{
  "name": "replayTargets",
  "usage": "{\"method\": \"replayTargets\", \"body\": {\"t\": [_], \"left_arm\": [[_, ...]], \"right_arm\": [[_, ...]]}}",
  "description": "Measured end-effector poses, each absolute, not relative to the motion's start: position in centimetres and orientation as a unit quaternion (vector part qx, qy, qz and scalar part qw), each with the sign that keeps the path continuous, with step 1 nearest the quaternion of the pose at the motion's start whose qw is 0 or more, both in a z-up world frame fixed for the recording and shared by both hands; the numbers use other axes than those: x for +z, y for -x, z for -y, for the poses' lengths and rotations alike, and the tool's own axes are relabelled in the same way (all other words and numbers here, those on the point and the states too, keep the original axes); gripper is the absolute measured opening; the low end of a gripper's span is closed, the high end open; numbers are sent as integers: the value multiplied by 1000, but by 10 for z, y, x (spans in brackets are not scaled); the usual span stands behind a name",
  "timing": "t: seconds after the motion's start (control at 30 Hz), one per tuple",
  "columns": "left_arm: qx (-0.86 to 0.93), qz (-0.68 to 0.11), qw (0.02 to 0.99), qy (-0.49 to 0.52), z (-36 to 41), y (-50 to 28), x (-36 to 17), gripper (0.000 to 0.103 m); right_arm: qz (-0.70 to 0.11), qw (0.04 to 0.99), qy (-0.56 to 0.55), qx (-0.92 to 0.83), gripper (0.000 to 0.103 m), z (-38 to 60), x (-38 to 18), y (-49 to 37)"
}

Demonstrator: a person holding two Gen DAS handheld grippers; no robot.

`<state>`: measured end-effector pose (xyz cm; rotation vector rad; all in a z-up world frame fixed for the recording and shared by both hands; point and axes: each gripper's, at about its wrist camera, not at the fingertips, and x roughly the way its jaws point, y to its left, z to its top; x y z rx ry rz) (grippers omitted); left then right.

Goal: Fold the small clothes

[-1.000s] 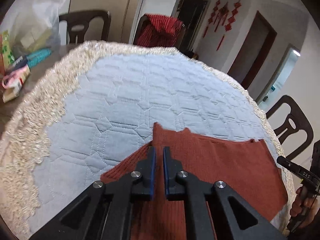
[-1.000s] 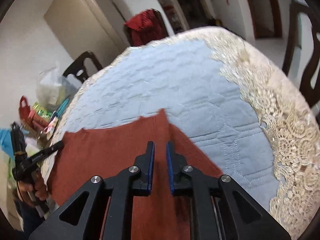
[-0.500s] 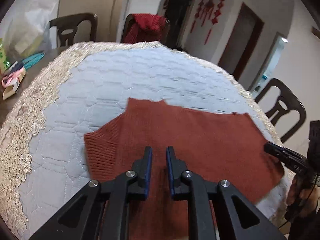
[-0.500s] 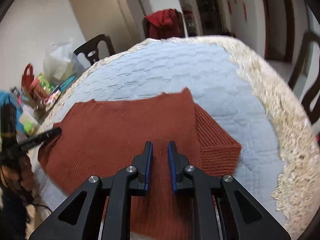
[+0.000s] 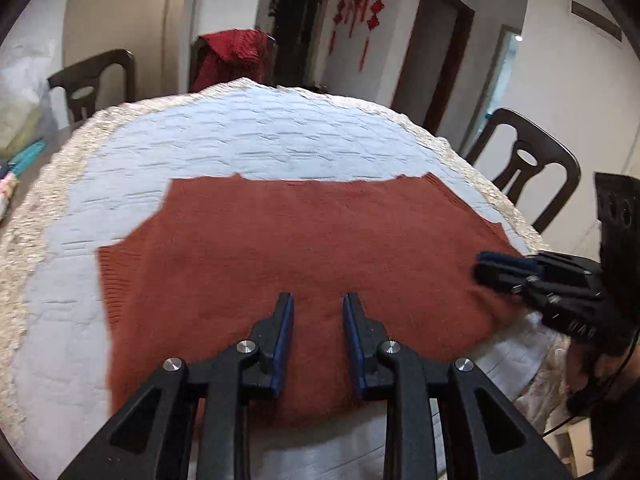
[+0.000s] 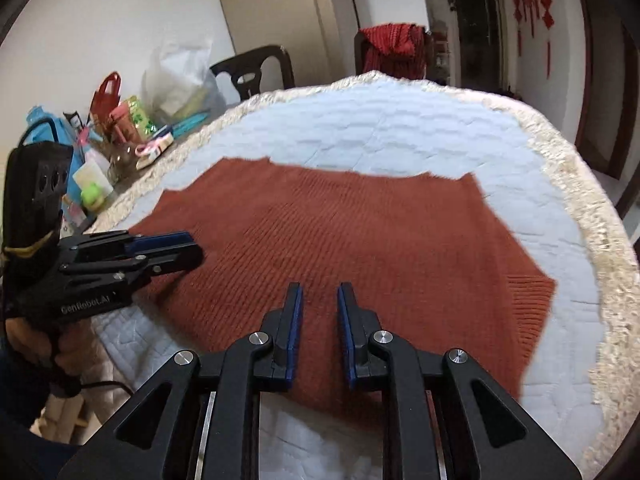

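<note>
A rust-red knitted garment [image 5: 304, 248] lies spread flat on the light blue quilted table cover [image 5: 256, 140]; it also shows in the right wrist view [image 6: 360, 240]. My left gripper [image 5: 318, 300] is open and empty, above the garment's near edge. My right gripper [image 6: 319, 290] is open and empty, above the near edge too. Each gripper shows in the other's view: the right gripper [image 5: 486, 268] by the garment's right edge, the left gripper [image 6: 192, 246] by its left edge.
The round table has a cream lace border [image 6: 592, 216]. Bags, bottles and small clutter [image 6: 112, 132] sit at the table's left. Dark chairs [image 5: 528, 164] stand around; one holds a red cloth [image 5: 232, 56].
Both grippers pulled back toward the near edge and their jaws opened. The garment, bunched under the fingers before, now lies spread flat.
</note>
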<state>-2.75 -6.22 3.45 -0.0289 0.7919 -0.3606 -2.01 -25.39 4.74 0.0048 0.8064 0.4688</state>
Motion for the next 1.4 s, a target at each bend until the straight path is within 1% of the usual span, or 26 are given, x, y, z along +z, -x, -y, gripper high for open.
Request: {"method": "replayTargets", "body": {"t": [0.13,0.2,0.27,0.43,0.53,0.67,0.8,1.17,1.3,1.4], "left_arm": [[-155,-389,907,36,39,30,21,28],[-161,-388,905,62,33,29,20,28],[-152,-389,907,52,39,29,24,28],[-129,-380,915,33,39,37,33,28],[-108,-372,921,28,31,40,35,28],[-91,-384,918,36,21,33,21,28],[-86,-384,919,35,23,33,24,28],[-73,-375,923,35,14,22,30,28],[-69,-380,922,38,11,17,27,28],[-70,-373,924,49,2,18,33,28]], "right_arm": [[-399,898,-22,182,18,281,37,24],[-395,897,-71,187,18,300,31,25],[-399,892,-100,189,18,306,31,24],[-387,901,-75,181,18,296,43,27],[-377,907,-87,168,18,309,46,31],[-387,905,-106,143,18,324,32,24],[-387,907,-94,137,18,320,35,25],[-376,911,-106,128,18,323,43,16],[-393,908,-91,110,18,320,36,5],[-389,910,-93,111,18,317,44,3]]}}
